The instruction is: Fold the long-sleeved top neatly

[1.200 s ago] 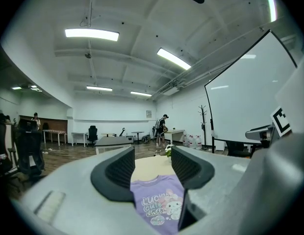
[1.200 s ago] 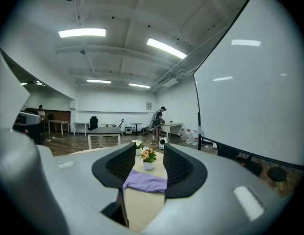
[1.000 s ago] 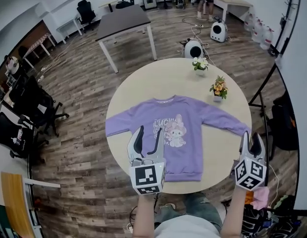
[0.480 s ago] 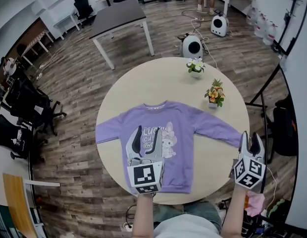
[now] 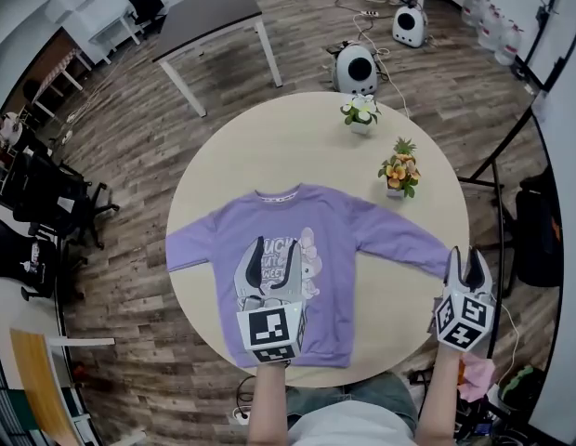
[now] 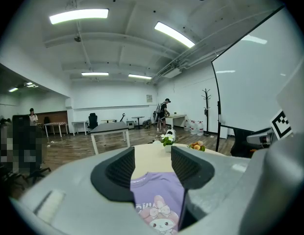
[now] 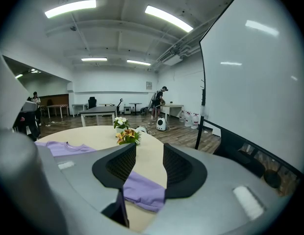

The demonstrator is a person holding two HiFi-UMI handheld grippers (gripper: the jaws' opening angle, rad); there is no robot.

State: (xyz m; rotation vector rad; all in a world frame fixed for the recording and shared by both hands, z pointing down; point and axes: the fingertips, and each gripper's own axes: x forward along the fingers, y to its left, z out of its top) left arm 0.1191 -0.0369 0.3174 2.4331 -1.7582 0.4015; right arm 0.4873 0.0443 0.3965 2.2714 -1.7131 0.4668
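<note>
With the left claw (image 5: 276, 251) and right claw (image 5: 464, 262) both spread and empty over the purple top (image 5: 334, 235), I'd have the right one pinch the sleeve cuff (image 5: 437, 245) low against the bench (image 5: 297, 142).

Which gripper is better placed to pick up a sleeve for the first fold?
Probably right. The right gripper, jaws open, lines up with a sleeve cuff; the left gripper hovers over the top's printed chest.
</note>
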